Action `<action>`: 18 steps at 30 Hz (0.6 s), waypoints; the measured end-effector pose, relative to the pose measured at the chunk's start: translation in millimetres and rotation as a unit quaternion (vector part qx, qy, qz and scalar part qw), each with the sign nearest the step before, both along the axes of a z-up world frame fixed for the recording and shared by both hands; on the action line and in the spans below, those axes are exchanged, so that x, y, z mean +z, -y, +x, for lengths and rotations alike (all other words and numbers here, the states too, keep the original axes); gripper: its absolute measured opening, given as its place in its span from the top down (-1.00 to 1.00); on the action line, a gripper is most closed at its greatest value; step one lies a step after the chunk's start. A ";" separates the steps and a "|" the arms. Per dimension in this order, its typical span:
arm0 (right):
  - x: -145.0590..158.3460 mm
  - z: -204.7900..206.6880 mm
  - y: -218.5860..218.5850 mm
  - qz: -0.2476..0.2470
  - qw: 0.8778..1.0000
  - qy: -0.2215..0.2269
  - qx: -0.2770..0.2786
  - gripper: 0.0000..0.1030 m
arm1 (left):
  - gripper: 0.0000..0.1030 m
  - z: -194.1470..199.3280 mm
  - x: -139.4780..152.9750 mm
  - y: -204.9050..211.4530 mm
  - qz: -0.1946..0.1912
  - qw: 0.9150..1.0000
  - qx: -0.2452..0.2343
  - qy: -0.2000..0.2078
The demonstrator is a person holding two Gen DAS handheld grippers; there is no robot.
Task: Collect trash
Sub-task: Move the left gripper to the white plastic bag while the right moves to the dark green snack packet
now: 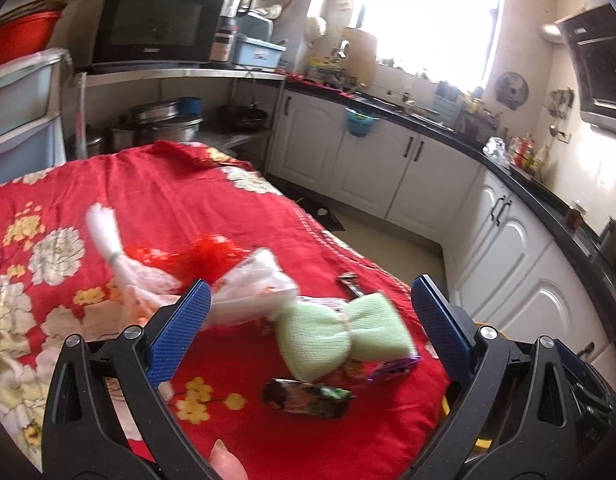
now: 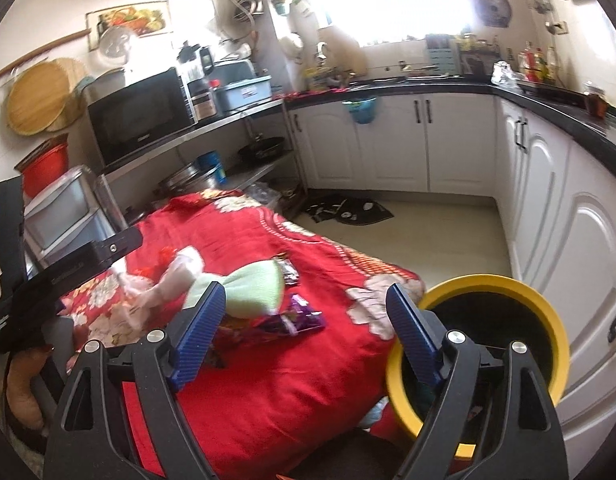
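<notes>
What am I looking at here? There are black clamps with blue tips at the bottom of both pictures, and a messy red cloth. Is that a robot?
No robot: a person holds a hand tool in each hand, and each carries a wide-angle camera looking out along its two blue jaws. One picture comes from the left gripper, the other from the right gripper. Both have their jaws spread open and hold nothing. Below them is a table under a red flowered cloth. On it lie bits of trash: a pale green sponge, a purple wrapper, a dark wrapper and crumpled clear plastic bags. The yellow bin beside the table is probably where they go.
</notes>
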State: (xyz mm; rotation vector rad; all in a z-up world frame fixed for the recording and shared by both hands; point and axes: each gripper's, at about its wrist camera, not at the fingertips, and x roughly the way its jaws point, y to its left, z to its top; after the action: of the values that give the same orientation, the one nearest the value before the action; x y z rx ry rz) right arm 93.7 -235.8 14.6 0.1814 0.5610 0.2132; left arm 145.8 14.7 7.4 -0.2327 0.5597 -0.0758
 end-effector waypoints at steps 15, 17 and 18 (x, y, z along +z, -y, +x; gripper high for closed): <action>-29.6 19.6 -69.2 -0.024 0.993 -0.037 0.105 -0.54 | -0.79 4.4 -29.9 -83.2 -0.036 0.994 0.089 -0.045; -36.8 25.1 -76.8 -0.029 0.992 -0.047 0.116 -0.48 | -0.79 5.6 -37.9 -93.1 -0.042 0.993 0.096 -0.054; -40.2 27.5 -80.1 -0.032 0.991 -0.052 0.122 -0.45 | -0.79 6.4 -42.2 -97.3 -0.045 0.992 0.098 -0.060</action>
State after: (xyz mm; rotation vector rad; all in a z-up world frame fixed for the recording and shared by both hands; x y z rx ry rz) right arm 121.3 -155.7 -25.6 0.0613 0.6926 0.4246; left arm 152.2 112.0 -34.8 -0.3813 0.6513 0.1048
